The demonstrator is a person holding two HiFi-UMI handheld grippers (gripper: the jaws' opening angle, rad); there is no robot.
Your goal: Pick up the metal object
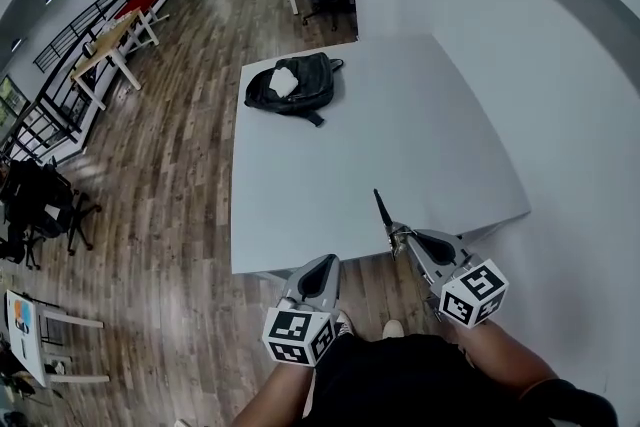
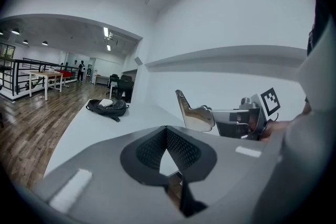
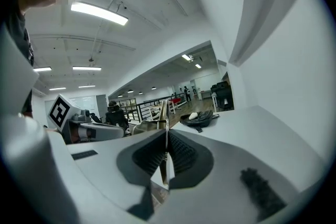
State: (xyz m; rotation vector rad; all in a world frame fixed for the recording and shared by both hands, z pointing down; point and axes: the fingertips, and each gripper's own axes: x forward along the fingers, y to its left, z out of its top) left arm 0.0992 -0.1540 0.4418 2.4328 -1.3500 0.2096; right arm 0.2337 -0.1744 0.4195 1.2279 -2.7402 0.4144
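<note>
The metal object (image 1: 384, 212) is a thin shiny piece with a dark pointed tip. My right gripper (image 1: 401, 234) is shut on it and holds it above the front edge of the white table (image 1: 400, 135). From the left gripper view the metal object (image 2: 193, 114) shows as a flat polished blade sticking out of the right gripper (image 2: 223, 120). In the right gripper view it (image 3: 164, 113) stands edge-on between the pads. My left gripper (image 1: 321, 263) hangs just off the table's front edge, left of the right one, shut with nothing in it.
A black backpack (image 1: 293, 85) with something white on it lies at the table's far left corner. A white wall runs along the table's right side. Wooden floor, desks, office chairs and a black railing (image 1: 60, 65) lie to the left and beyond.
</note>
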